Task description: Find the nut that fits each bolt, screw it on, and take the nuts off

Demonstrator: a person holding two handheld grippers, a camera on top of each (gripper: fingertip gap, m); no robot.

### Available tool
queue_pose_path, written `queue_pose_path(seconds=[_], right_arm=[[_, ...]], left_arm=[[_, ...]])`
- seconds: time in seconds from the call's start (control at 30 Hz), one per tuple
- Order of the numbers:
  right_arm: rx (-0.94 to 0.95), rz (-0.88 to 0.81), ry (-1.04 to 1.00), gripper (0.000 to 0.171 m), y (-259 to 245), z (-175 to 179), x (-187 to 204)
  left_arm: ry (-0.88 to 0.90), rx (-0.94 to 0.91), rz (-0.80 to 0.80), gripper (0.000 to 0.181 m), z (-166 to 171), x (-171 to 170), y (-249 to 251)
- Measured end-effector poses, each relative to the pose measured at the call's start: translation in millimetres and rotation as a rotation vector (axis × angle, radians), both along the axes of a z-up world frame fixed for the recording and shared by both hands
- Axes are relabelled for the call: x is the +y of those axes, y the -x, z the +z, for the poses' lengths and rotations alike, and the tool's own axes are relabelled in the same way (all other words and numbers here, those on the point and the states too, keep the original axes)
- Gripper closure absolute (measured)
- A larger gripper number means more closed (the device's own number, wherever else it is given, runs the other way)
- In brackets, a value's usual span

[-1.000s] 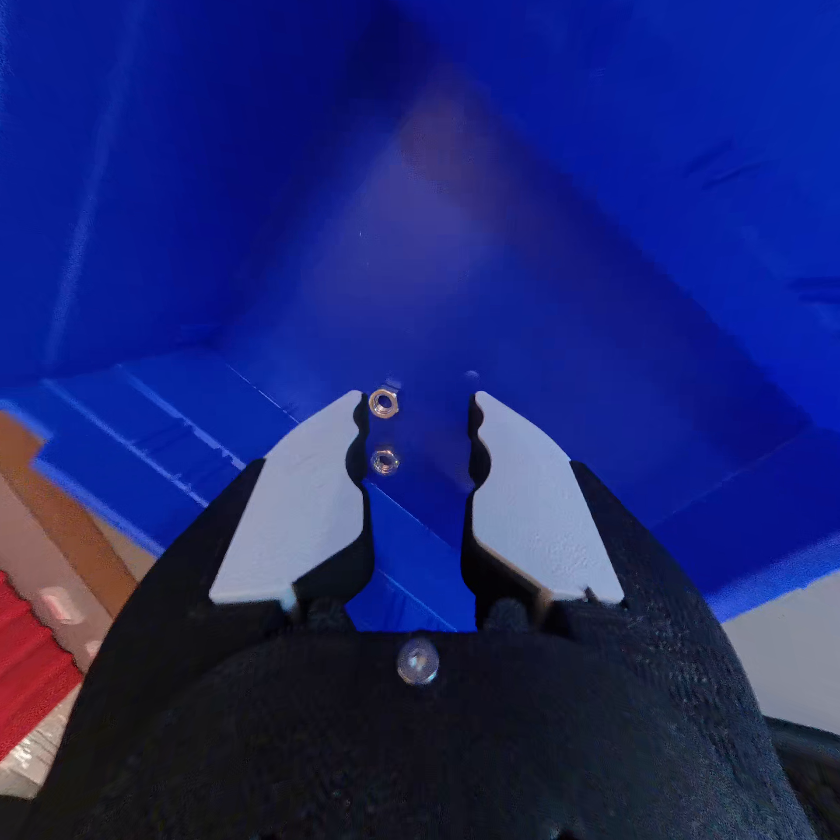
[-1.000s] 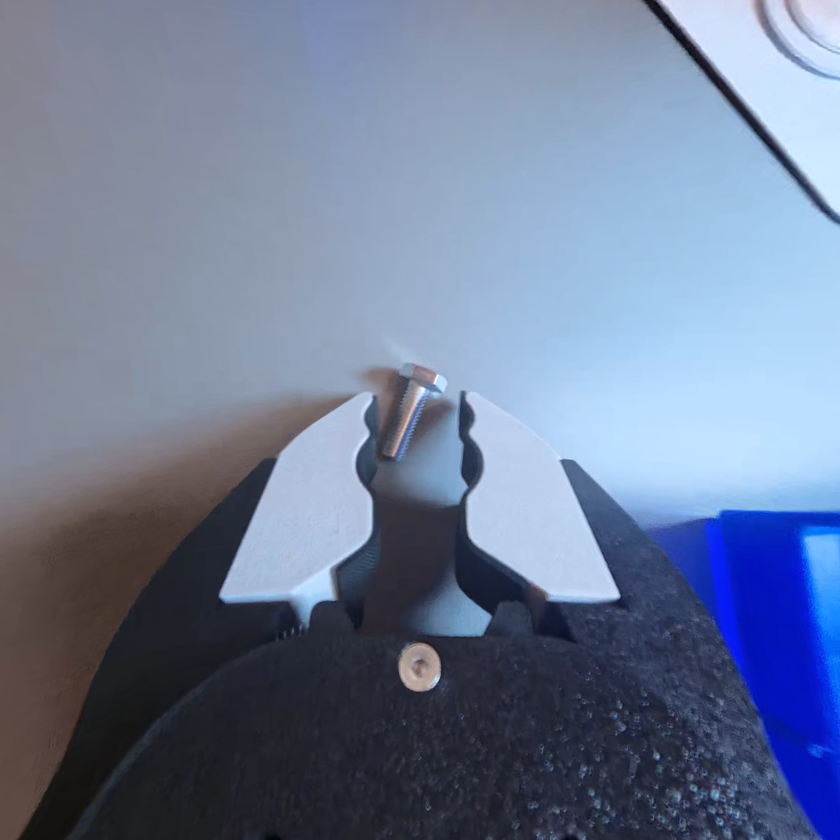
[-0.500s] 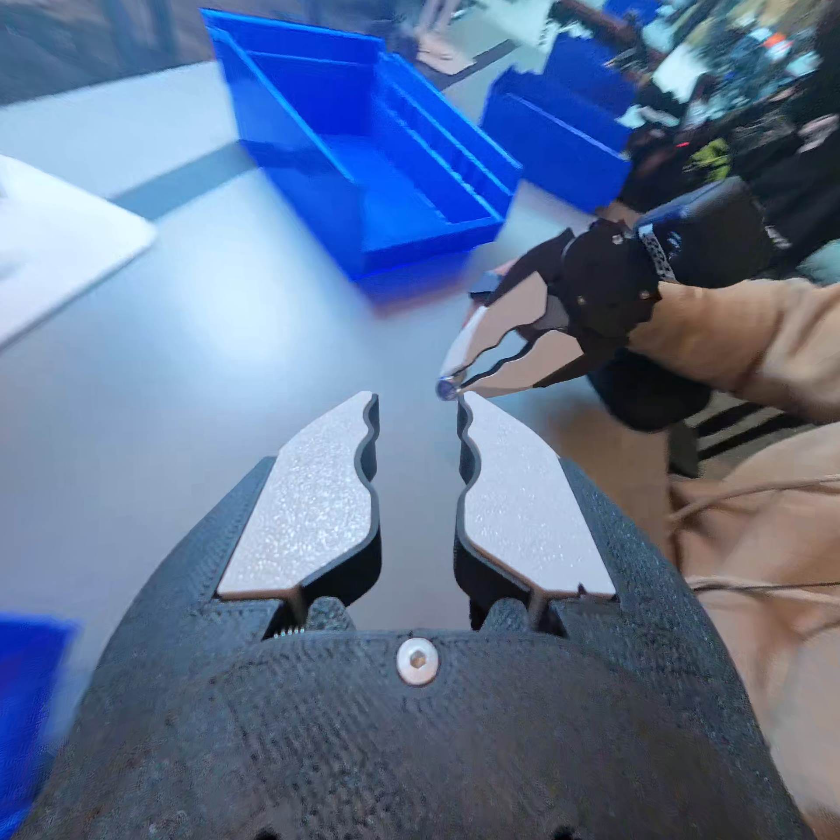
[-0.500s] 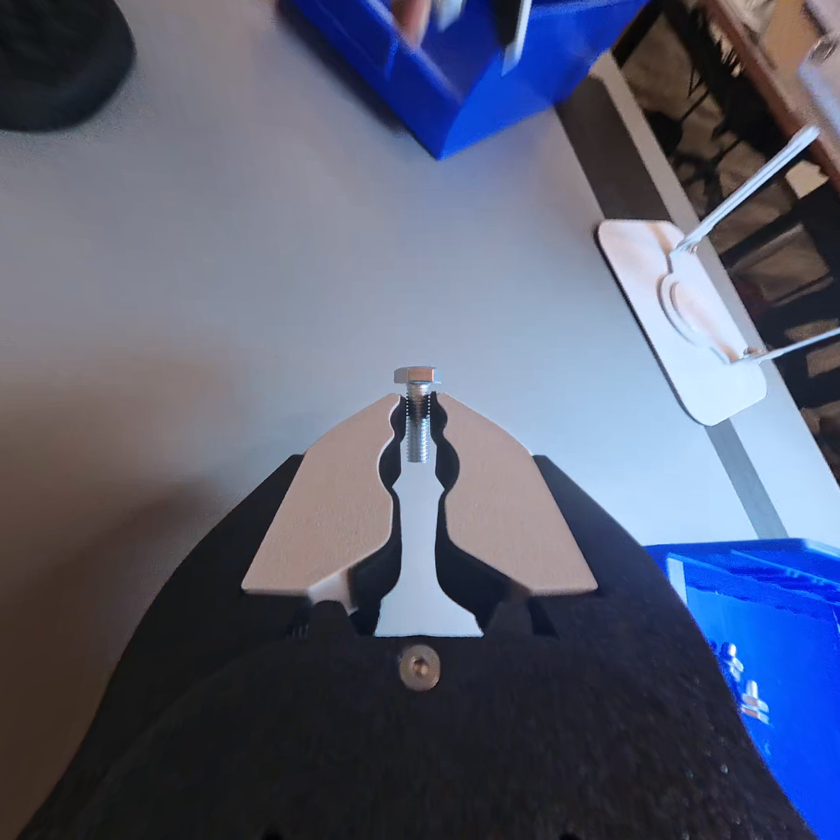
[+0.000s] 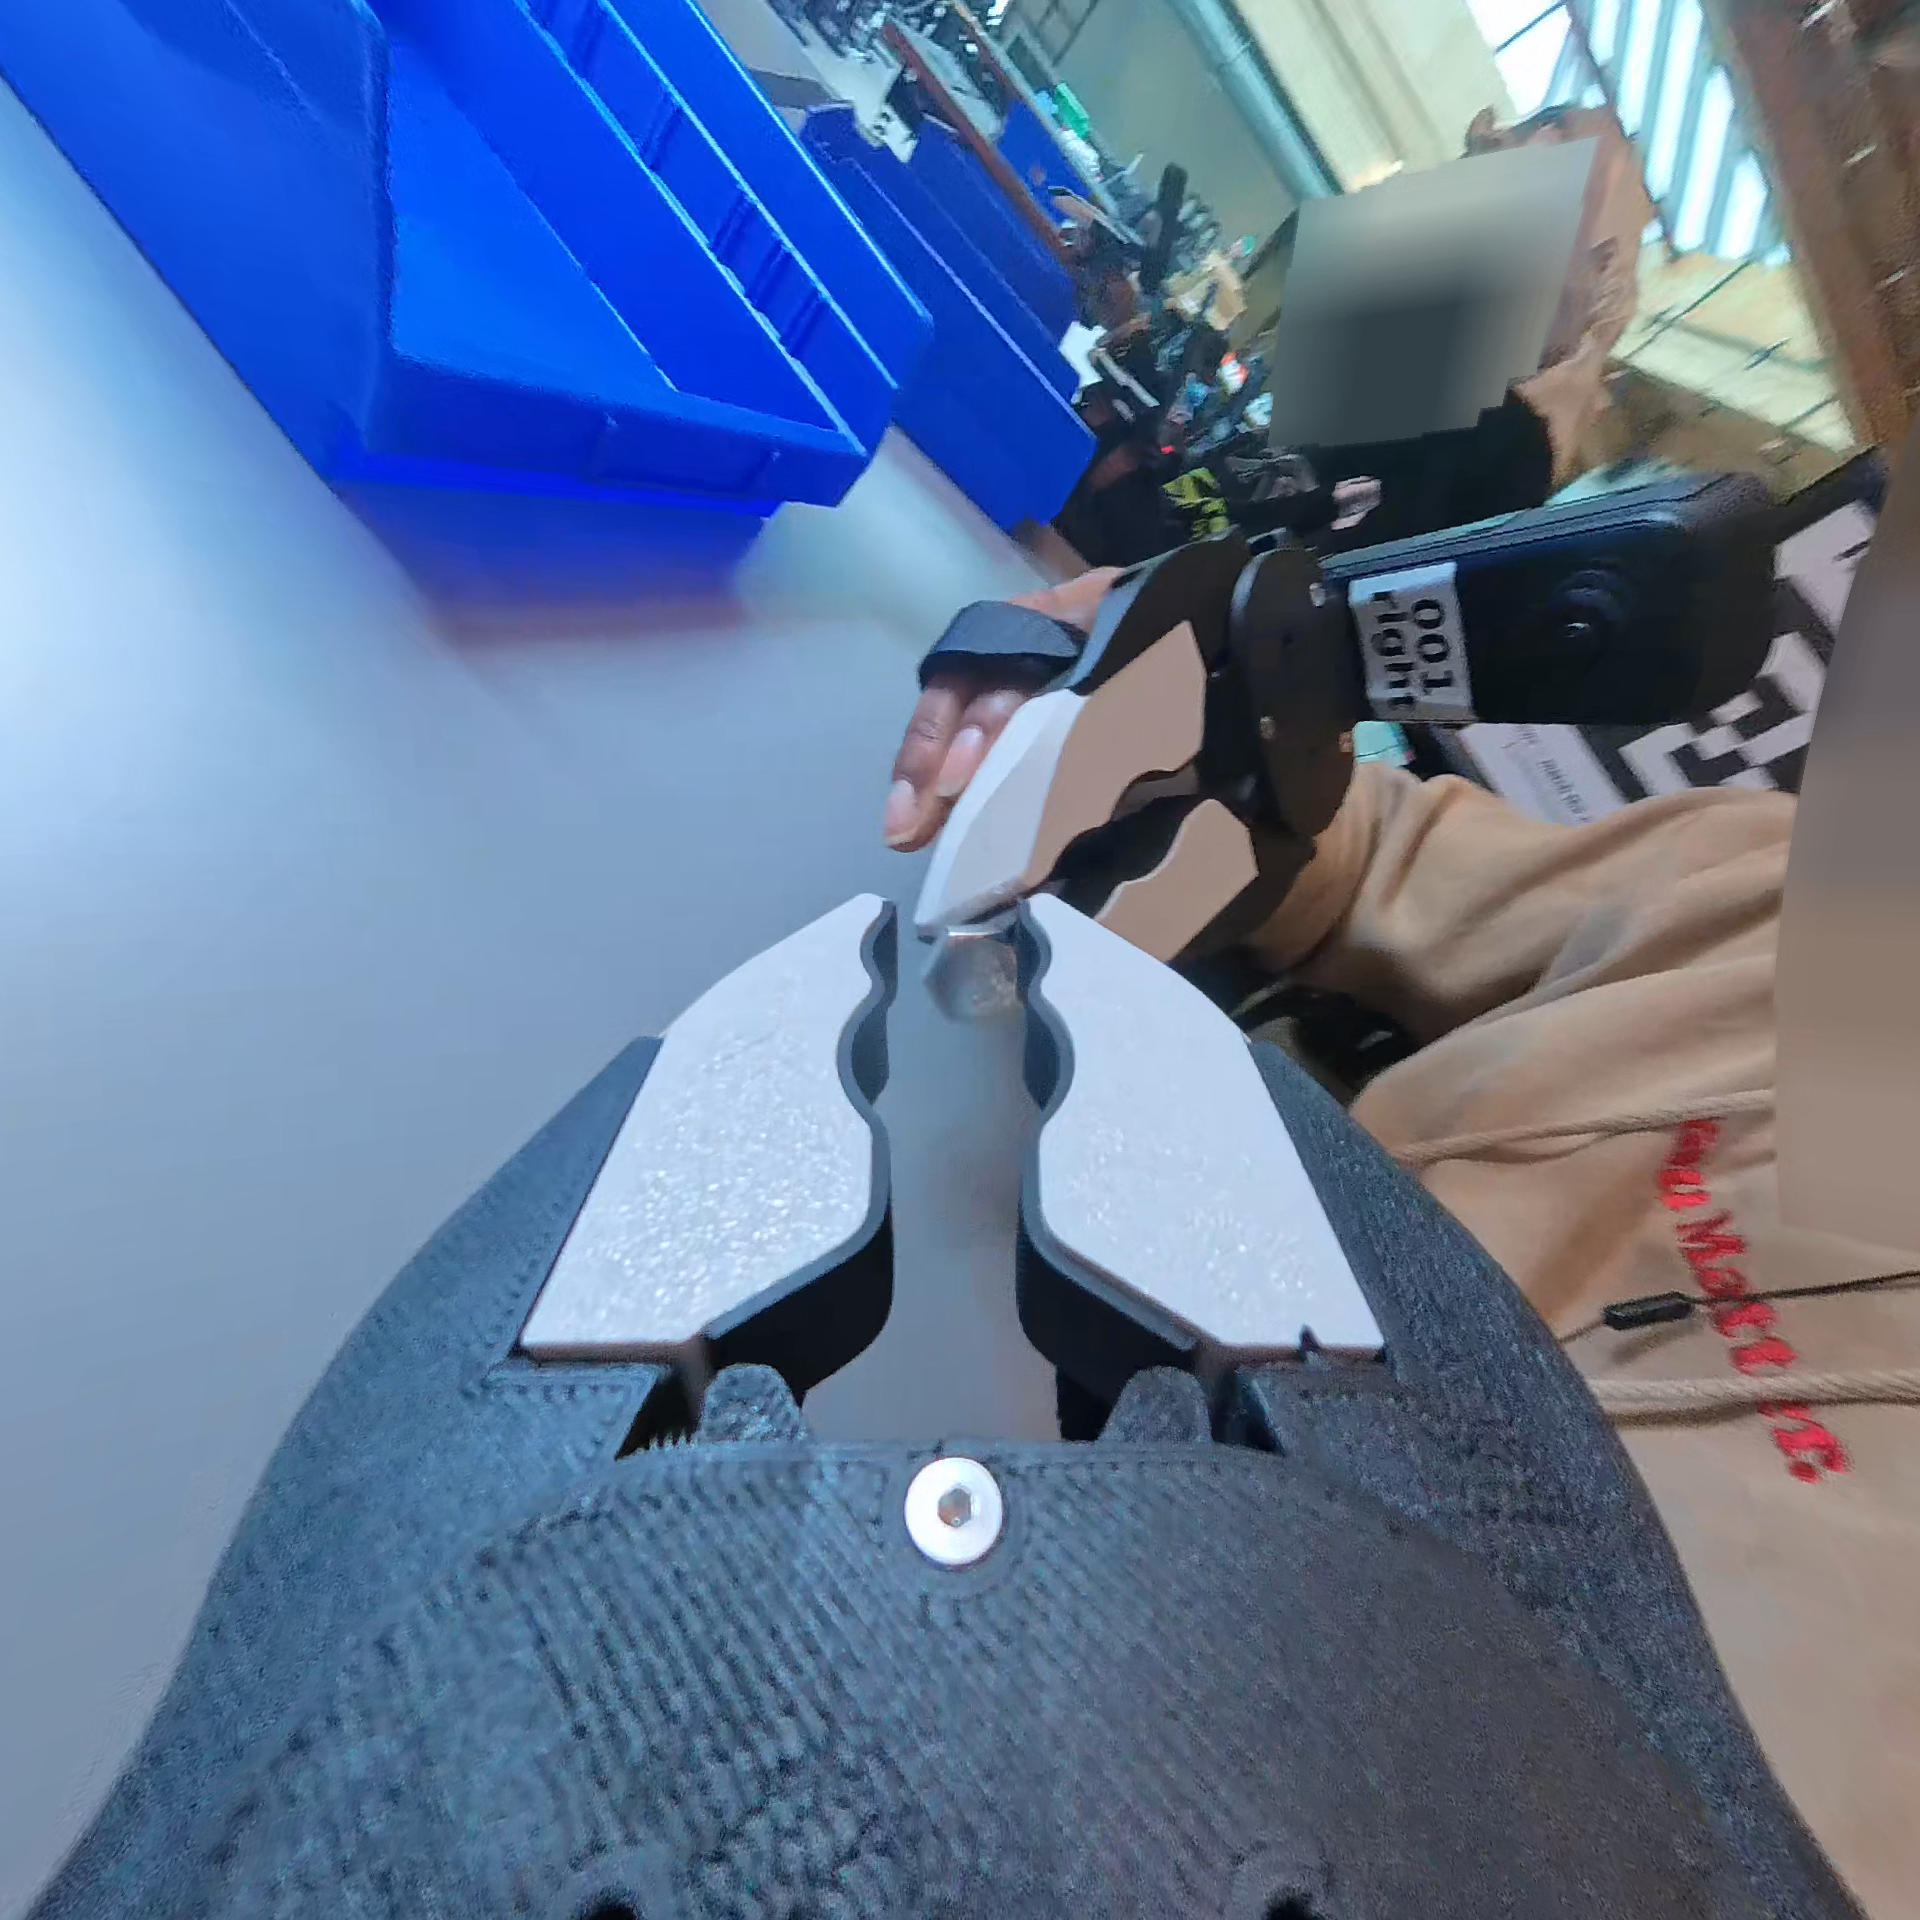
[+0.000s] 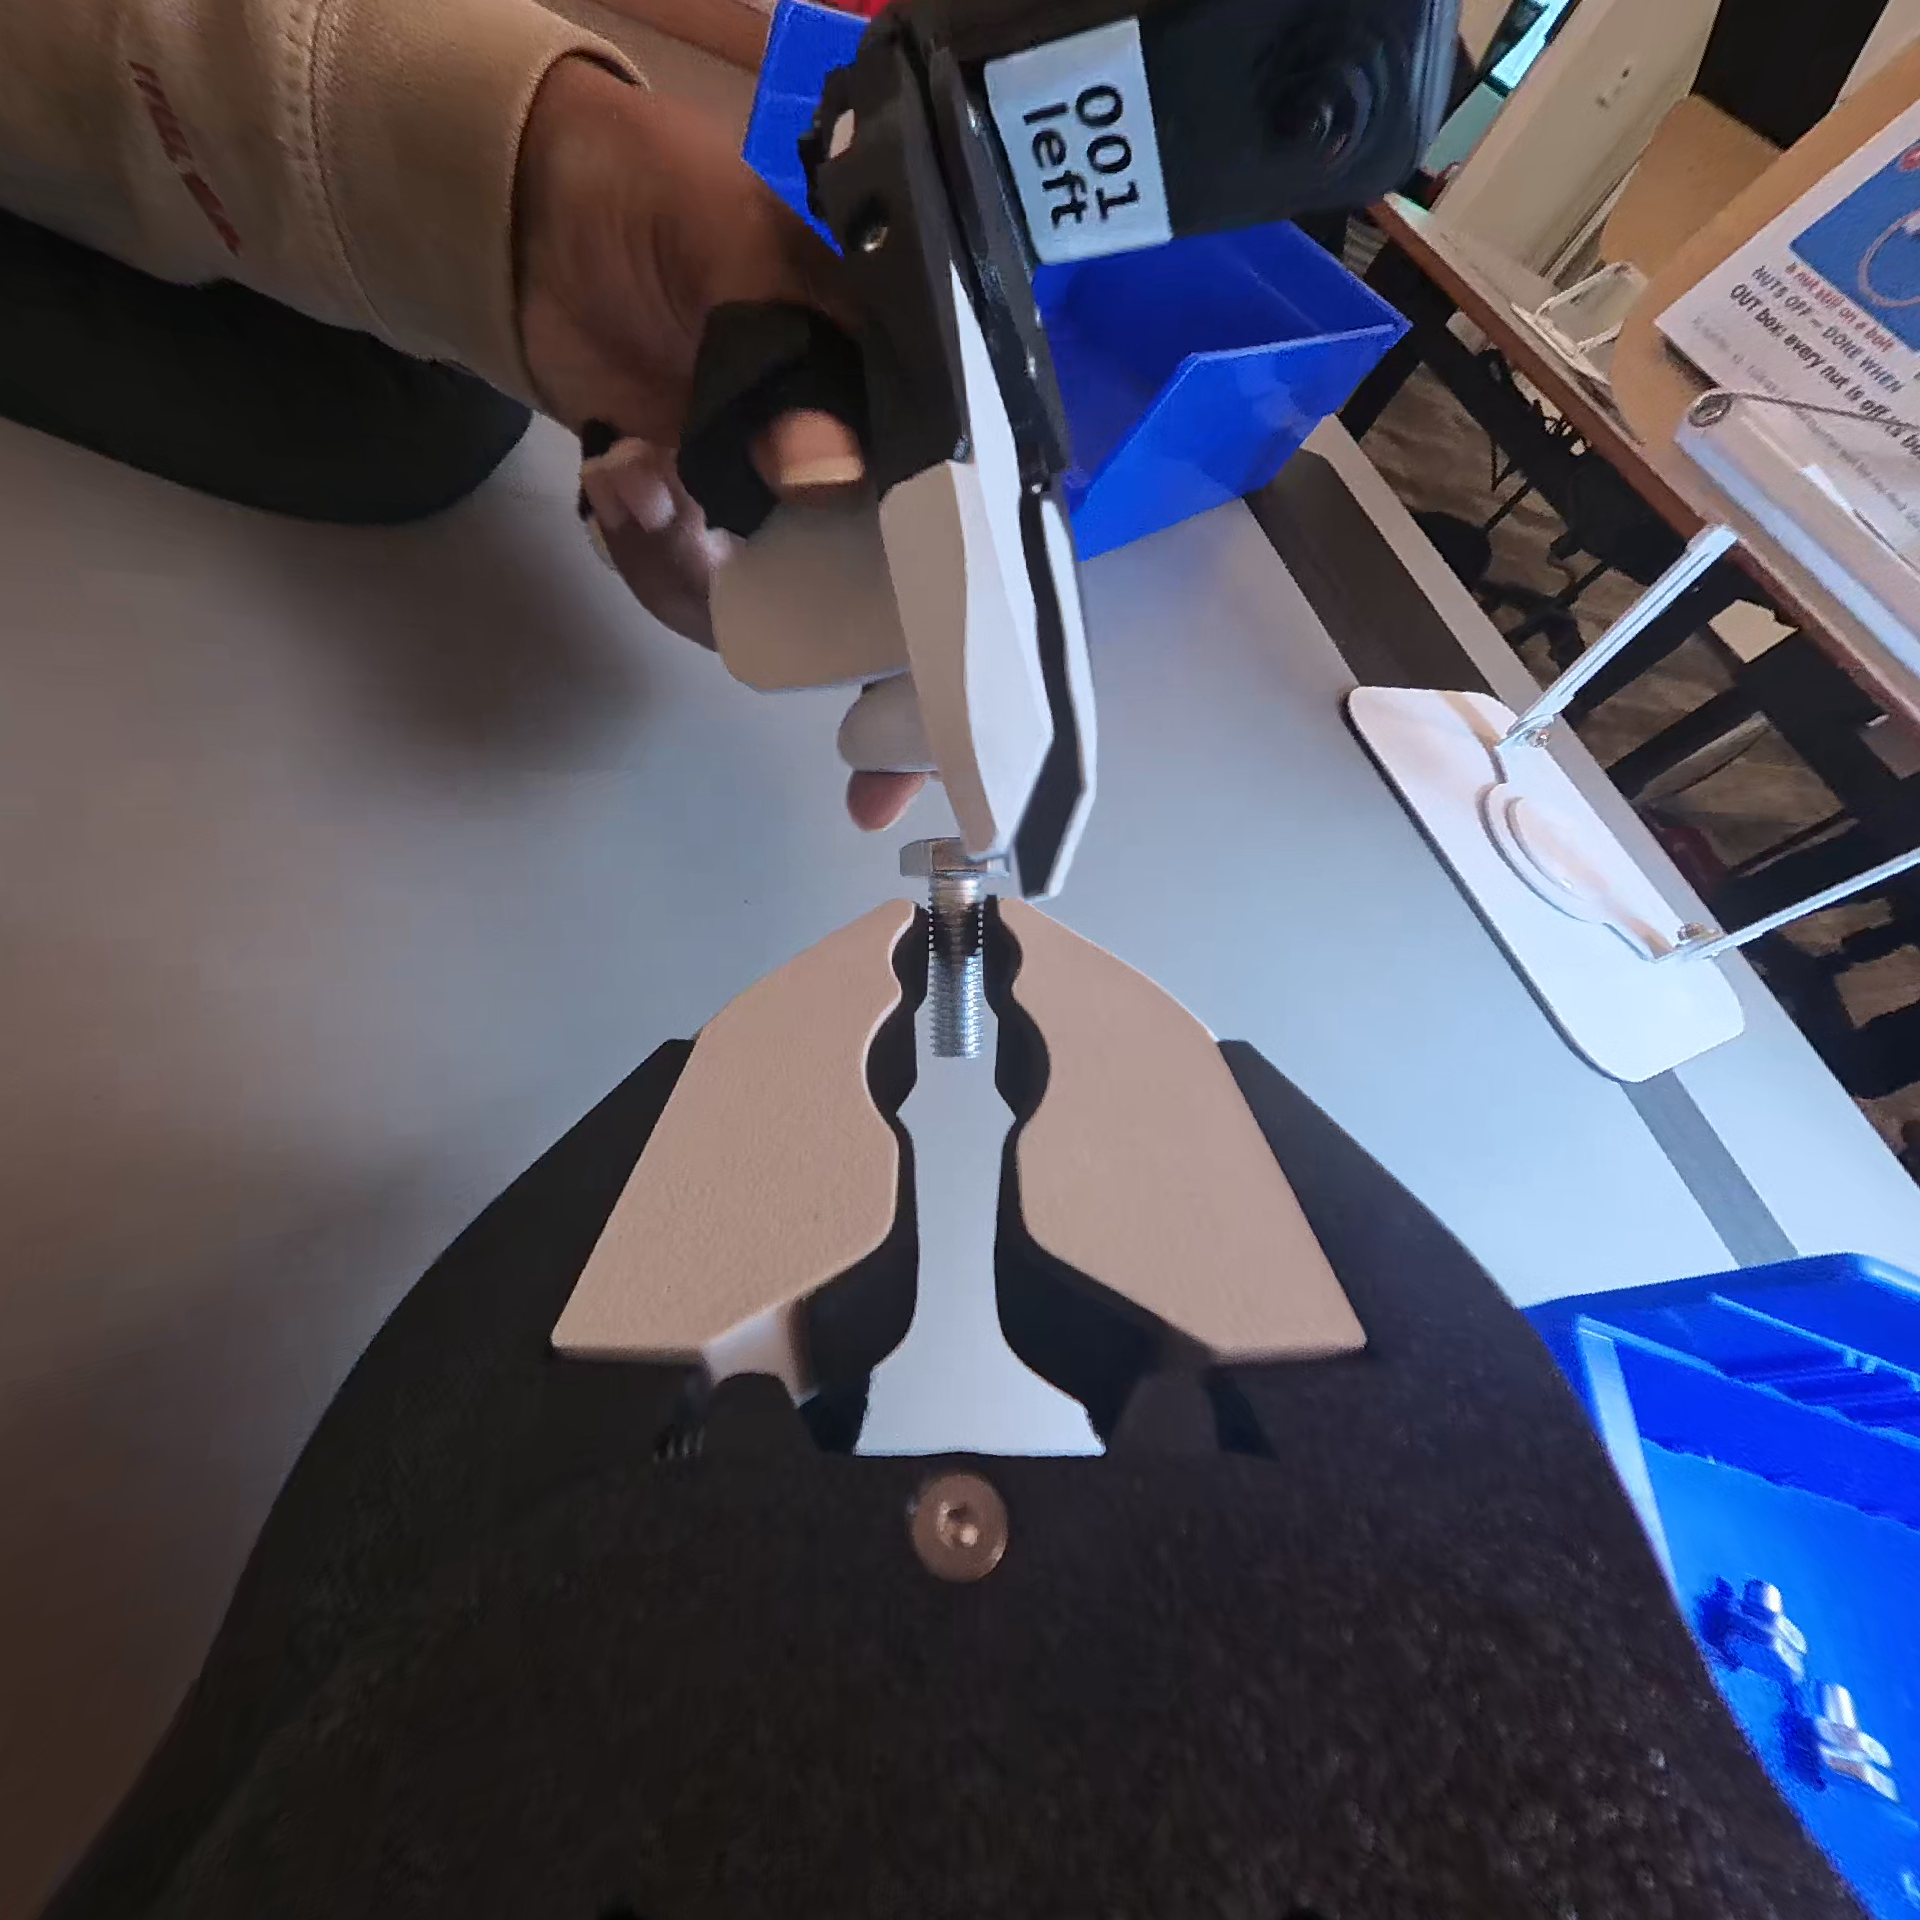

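Grey table [image 6: 312,883] with blue bins [image 5: 582,343]; more bolts lie in the bin [image 6: 1766,1507] beside the right gripper. Right gripper [image 6: 956,914] is clamped on the bolt [image 6: 954,977] by its threaded shank, held above the table. Bolt's long axis runs along the fingers, hex head pointing forward past the tips. Left gripper [image 5: 951,925] has its jaws apart, tips bracketing the bolt head; no nut visible in it. Step looks like a bolt handover or regrip, no nut on yet. Next move likely needs the left to close squarely on the head.
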State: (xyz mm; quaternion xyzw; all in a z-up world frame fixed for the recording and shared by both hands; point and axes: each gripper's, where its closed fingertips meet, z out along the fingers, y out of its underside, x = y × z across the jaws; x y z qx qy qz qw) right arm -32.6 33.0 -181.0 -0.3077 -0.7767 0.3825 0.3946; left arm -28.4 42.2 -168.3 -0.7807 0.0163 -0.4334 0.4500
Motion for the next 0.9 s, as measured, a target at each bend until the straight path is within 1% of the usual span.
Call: queue_pose_path(seconds=[0.1, 0.2, 0.33, 0.4, 0.47, 0.6, 0.73, 0.83, 0.9], right_arm=[[-0.008, 0.005, 0.006, 0.162, 2, -6, -1], [-0.02, 0.018, 0.004, 0.162, 2, -12, -3], [0.0, 0.036, 0.022, 0.162, 1, -10, -6], [0.009, 0.047, 0.03, 0.162, 0, -9, -7], [0.016, 0.051, 0.038, 0.162, -1, -9, -7], [0.023, 0.063, 0.037, 0.162, 0, -10, -11], [0.036, 0.059, 0.028, 0.162, 0, -8, -12], [0.039, 0.037, 0.016, 0.162, 1, -7, -8], [0.039, 0.025, -0.004, 0.162, 2, -8, -5]], left_arm=[[0.034, -0.084, -0.035, 0.155, -9, -5, -6], [0.06, -0.139, -0.047, 0.159, -17, -7, -9], [0.059, -0.193, -0.066, 0.16, -14, -9, -9], [0.059, -0.213, -0.056, 0.156, -13, -8, -8], [0.048, -0.218, -0.032, 0.153, -12, -6, -3], [0.045, -0.21, -0.043, 0.161, -12, -8, -6], [0.044, -0.2, -0.048, 0.161, -10, -9, -5], [0.042, -0.172, -0.055, 0.156, -11, -11, -6], [0.056, -0.139, -0.055, 0.159, -16, -11, -8]])
